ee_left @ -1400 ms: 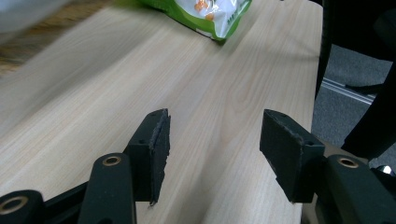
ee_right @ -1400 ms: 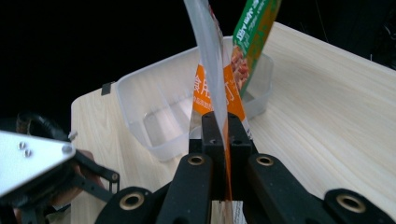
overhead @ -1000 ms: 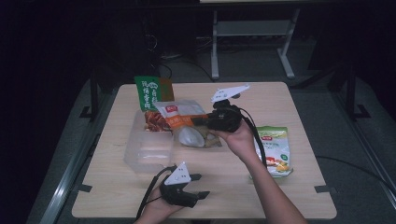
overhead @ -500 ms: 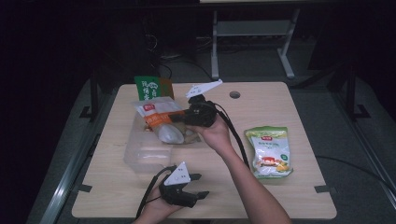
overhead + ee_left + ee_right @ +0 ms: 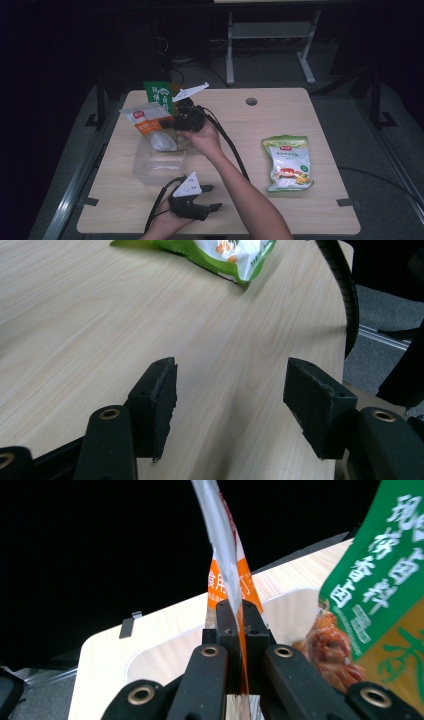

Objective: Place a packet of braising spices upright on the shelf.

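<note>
Tool number one, the right tool (image 5: 176, 122), has its jaws pressed together on the edge of an orange-and-white packet (image 5: 150, 125), pinching it so that it hangs above the clear tub (image 5: 157, 167) at the left of the counter (image 5: 240, 200); the right gripper view shows the same packet (image 5: 227, 575) clamped edge-on between the black jaws. Tool number two, the left tool (image 5: 207, 197), rests low at the near edge of the counter with its jaws spread and bare wood between them, as the left gripper view (image 5: 230, 410) confirms. Three packets can be counted: the orange one in the grip, a dark green one (image 5: 159, 95) standing behind the tub, and a light green one (image 5: 288, 162) lying flat, well apart on the right. One tub, two tools, one counter.
</note>
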Demonstrator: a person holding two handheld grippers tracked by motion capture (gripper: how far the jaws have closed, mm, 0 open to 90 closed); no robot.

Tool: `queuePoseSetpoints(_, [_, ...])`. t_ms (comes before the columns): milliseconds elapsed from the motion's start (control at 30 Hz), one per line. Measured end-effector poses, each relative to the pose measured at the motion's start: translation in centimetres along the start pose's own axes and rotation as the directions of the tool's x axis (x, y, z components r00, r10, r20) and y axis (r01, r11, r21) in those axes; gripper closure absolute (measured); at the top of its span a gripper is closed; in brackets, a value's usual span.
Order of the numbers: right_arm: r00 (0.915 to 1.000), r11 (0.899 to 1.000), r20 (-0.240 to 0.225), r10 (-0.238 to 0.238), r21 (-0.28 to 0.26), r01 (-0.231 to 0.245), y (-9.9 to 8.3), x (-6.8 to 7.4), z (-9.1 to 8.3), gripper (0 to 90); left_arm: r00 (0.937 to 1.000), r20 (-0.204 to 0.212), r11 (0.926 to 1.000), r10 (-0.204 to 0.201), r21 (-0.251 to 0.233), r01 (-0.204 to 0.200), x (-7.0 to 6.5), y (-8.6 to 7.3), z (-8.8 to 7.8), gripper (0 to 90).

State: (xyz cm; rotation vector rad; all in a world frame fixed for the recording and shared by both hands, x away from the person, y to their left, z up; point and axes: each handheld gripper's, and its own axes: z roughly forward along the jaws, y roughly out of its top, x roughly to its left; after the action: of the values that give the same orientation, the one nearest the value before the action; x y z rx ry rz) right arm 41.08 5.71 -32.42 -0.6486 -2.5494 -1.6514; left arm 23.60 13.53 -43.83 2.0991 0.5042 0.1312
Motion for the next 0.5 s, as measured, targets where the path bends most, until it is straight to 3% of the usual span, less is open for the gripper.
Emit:
queuePoseSetpoints(333, [0.9983, 0.999, -0.041, 0.043, 0.033, -0.041, -1.4, -1.4, 3.4, 89.9, 1.0, 0.0, 1.0, -0.006, 0.003, 0.006, 0.3, -0.1, -0.2, 38.0])
queuePoseSetpoints(500, [0.9978, 0.997, -0.038, 0.054, 0.059, -0.052, -2.2, -1.7, 4.5, 89.8, 1.0, 0.002, 0.9999, -0.007, 0.008, 0.007, 0.2, -0.1, -0.1, 38.0])
